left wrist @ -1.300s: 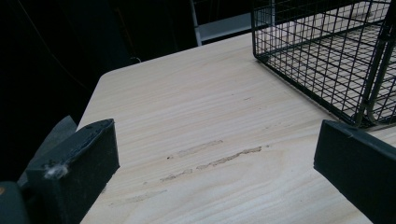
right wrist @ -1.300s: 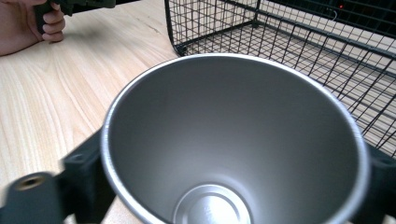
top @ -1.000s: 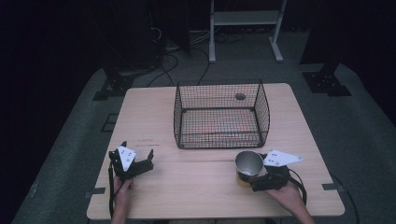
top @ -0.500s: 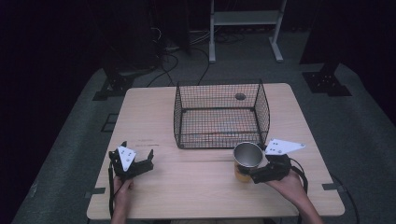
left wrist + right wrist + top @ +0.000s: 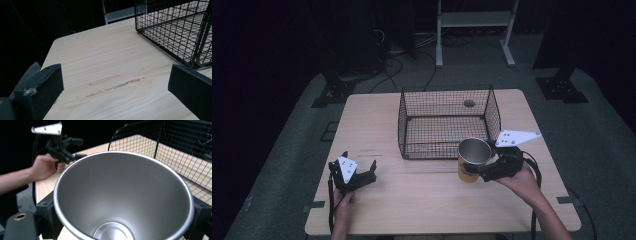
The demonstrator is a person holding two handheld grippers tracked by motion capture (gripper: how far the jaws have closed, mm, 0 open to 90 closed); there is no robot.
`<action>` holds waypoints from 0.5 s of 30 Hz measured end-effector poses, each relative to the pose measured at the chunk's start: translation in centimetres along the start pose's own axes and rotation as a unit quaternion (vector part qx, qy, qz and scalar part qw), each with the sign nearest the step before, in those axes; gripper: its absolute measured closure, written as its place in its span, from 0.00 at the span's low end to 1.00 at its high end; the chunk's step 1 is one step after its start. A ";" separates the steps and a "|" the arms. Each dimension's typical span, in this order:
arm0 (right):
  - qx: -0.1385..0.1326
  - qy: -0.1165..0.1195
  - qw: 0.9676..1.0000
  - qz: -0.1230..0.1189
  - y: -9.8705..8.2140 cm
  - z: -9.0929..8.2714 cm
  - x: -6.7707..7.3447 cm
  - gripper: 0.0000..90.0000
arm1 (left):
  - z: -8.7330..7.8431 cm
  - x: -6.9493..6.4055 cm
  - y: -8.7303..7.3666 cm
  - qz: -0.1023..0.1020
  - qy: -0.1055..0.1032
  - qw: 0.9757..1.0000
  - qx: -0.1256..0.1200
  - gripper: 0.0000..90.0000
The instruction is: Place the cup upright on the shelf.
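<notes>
Gripping shiny steel cup [image 5: 474,160], wire basket [image 5: 447,122]

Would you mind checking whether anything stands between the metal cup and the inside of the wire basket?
The basket's near wire wall stands between them. The right gripper holds the cup just outside that wall's right end; the basket's top is open, and nothing else visible is in the way.

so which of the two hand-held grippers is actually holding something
The right hand-held gripper: its jaws are shut on the steel cup in front of the wire basket. The left hand-held gripper is open, with nothing between its jaws.
</notes>
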State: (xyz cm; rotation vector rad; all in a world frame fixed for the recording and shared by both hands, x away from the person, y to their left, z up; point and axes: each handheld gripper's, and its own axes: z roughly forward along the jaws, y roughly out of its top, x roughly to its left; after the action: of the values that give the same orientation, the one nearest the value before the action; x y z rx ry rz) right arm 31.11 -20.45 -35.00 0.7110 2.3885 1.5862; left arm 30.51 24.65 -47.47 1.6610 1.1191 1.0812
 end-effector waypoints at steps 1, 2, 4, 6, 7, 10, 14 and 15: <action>0.000 0.000 1.000 0.000 0.0 0.0 0.0 0.13 | 0.0 0.0 0.0 -0.001 0.000 1.000 0.000 0.00; -0.001 0.002 1.000 0.000 0.3 0.0 -0.1 0.13 | 0.0 0.0 0.0 -0.001 0.000 1.000 0.000 0.00; -0.002 0.001 1.000 -0.001 0.9 -0.1 -0.3 0.13 | 0.0 0.0 0.0 0.000 -0.001 1.000 0.000 0.00; -0.001 0.006 1.000 0.000 1.5 -0.1 -0.5 0.13 | 0.0 0.0 0.0 0.002 0.000 1.000 0.000 0.00; -0.001 0.007 1.000 -0.001 1.7 -0.2 -0.5 0.13 | 0.0 0.0 0.0 0.001 0.000 1.000 0.000 0.00; -0.002 0.010 1.000 -0.001 2.4 -0.2 -0.8 0.13 | 0.0 0.0 0.0 0.000 -0.001 1.000 0.001 0.00; 0.002 0.013 1.000 0.004 3.3 -0.1 -1.4 0.13 | 0.0 0.0 0.0 0.001 -0.001 1.000 0.000 0.00; 0.003 0.015 1.000 0.004 3.5 -0.1 -1.5 0.13 | 0.0 0.0 0.0 0.001 -0.001 1.000 0.000 0.00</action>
State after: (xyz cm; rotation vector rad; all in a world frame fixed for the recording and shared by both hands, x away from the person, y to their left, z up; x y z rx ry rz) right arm 33.39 -20.15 -31.98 0.7051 2.4159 1.6039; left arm 30.52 24.65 -47.46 1.6619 1.1165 1.0813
